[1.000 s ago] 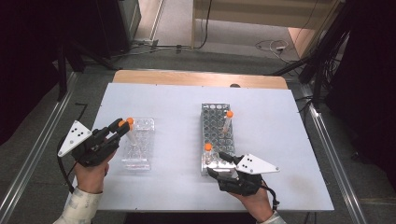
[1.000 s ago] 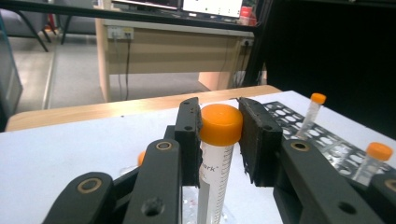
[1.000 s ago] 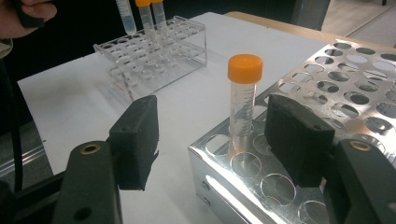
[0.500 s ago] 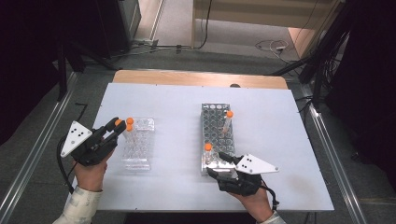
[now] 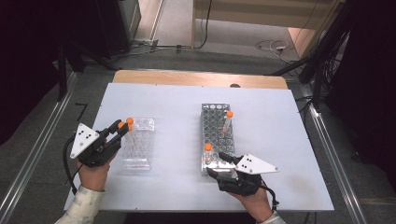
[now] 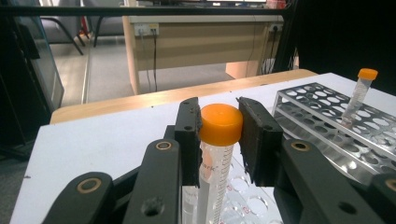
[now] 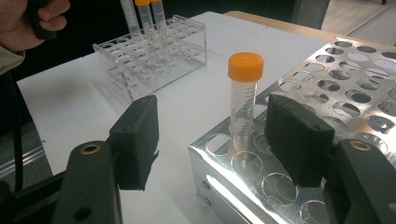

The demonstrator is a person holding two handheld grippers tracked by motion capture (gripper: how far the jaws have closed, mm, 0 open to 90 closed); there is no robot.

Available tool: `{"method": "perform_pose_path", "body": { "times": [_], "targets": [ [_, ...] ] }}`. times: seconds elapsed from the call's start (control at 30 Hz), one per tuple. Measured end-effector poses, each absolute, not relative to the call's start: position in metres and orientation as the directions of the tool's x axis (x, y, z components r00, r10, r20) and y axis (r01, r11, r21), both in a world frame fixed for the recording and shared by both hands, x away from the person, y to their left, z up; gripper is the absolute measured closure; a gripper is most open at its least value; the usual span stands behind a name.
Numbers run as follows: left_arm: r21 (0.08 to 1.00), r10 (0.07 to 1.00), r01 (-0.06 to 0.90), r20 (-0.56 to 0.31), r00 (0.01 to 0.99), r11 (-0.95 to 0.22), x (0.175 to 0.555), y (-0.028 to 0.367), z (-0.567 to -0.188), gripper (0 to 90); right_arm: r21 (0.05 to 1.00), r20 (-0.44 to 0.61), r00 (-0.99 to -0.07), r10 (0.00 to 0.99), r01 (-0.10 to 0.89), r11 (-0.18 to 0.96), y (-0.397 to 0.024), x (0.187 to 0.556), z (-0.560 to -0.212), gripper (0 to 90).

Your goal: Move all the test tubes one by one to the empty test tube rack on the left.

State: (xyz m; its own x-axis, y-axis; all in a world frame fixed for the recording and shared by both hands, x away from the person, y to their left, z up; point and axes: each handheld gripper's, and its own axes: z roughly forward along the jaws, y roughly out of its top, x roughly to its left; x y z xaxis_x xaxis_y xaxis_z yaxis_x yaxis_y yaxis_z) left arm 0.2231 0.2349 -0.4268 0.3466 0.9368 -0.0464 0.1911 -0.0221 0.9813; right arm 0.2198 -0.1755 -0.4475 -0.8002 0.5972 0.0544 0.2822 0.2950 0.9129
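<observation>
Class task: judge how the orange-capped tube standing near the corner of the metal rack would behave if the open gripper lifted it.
The tube looks like empty clear plastic, so probably light and stiff. Its smooth round wall may slip between the pads. Laid down, it would likely roll.

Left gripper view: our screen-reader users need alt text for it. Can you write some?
The left gripper is shut on an orange-capped tube, held upright over a clear rack on a white table. To the right stands a metal rack with one more capped tube.
</observation>
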Motion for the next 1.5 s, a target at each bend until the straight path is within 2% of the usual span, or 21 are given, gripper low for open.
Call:
{"method": "perform_pose_path", "body": {
  "times": [0.4,0.97,1.2,1.5],
  "targets": [
    [0.973,0.951,0.231,-0.075,0.299,0.004,0.223,0.232,-0.437,69.1,0.909,0.056,-0.800,0.597,0.287,0.301,-0.174,0.220,-0.449,33.9],
    [0.972,0.949,0.236,-0.075,0.307,0.001,0.222,0.228,-0.439,65.0,0.908,0.056,-0.803,0.594,0.289,0.304,-0.173,0.220,-0.450,33.9],
    [0.974,0.944,0.227,-0.084,0.319,0.011,0.219,0.225,-0.436,56.8,0.908,0.057,-0.800,0.597,0.289,0.302,-0.174,0.220,-0.449,33.9],
    [0.975,0.922,0.212,-0.139,0.362,0.064,0.212,0.213,-0.428,37.4,0.909,0.055,-0.788,0.613,0.294,0.296,-0.176,0.222,-0.450,33.8]
  ]
}}
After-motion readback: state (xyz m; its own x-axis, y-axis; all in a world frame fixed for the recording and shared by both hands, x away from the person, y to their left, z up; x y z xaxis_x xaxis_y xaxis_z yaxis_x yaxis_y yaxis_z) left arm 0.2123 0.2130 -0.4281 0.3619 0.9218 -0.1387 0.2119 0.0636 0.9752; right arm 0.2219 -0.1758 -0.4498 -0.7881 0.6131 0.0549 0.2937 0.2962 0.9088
